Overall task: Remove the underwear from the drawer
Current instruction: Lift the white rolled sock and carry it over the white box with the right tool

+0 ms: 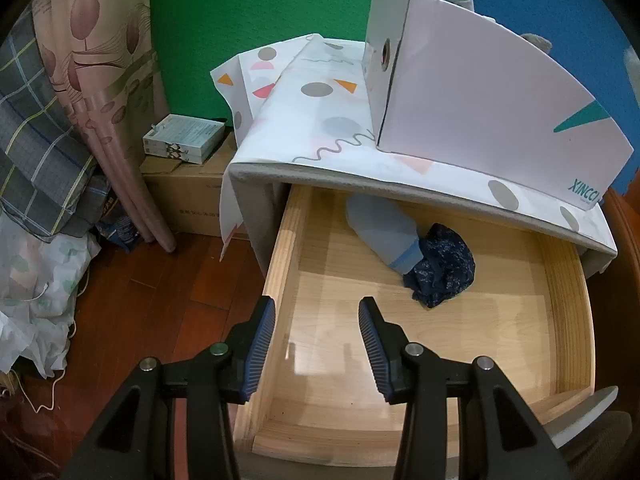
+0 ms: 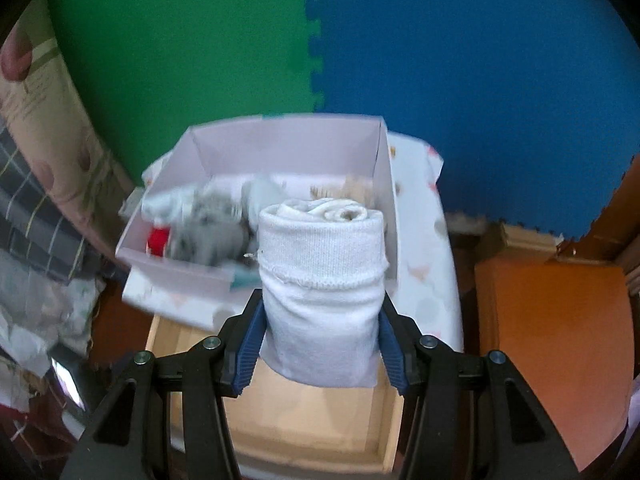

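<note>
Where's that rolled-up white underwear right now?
In the right wrist view, the white roll is clamped between the fingers of the right tool, held above the open drawer and in front of the white box.

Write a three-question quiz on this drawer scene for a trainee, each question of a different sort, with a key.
1. True or false: the right gripper is shut on a rolled white garment.
2. How many bundles still lie in the open drawer? A) none B) two C) four
3. Fill in: the left gripper hovers over the drawer, jaws apart, holding ____.

Key:
1. True; both pads press its sides.
2. B: a pale blue roll and a dark blue patterned bundle, touching each other.
3. Nothing.
</note>
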Tool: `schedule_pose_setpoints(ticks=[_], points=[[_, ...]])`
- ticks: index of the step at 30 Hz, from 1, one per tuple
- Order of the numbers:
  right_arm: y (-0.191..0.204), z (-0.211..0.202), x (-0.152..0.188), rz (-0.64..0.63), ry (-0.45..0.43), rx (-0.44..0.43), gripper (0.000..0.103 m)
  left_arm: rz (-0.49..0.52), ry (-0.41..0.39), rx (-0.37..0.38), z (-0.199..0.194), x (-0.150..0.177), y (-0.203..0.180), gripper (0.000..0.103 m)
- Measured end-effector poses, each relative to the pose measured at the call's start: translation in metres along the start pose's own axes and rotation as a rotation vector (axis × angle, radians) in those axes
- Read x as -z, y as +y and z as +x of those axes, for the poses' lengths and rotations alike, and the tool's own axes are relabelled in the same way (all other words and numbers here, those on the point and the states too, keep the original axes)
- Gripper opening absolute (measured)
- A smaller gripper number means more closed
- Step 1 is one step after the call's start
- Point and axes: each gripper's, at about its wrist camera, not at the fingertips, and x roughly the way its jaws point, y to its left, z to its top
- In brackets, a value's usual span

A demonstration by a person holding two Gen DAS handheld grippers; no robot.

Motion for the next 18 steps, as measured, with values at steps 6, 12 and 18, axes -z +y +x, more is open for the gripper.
schedule_pose_setpoints(ticks=[6,12,18], points=[[0.007,0.017,-0.036,0.003,-0.019,0.036,0.049,0.008,0.008,-0.005,0.002,-0.001,-0.001,0.044],[0.008,0.054,-0.049,0.018,0.031,0.042,0.049,0.009,0.015,-0.013,0.003,0.001,-0.001,0.044],[0.006,0.084,-0.054,0.024,0.064,0.058,0.049,0.008,0.016,-0.017,0.003,0.0,-0.001,0.044]])
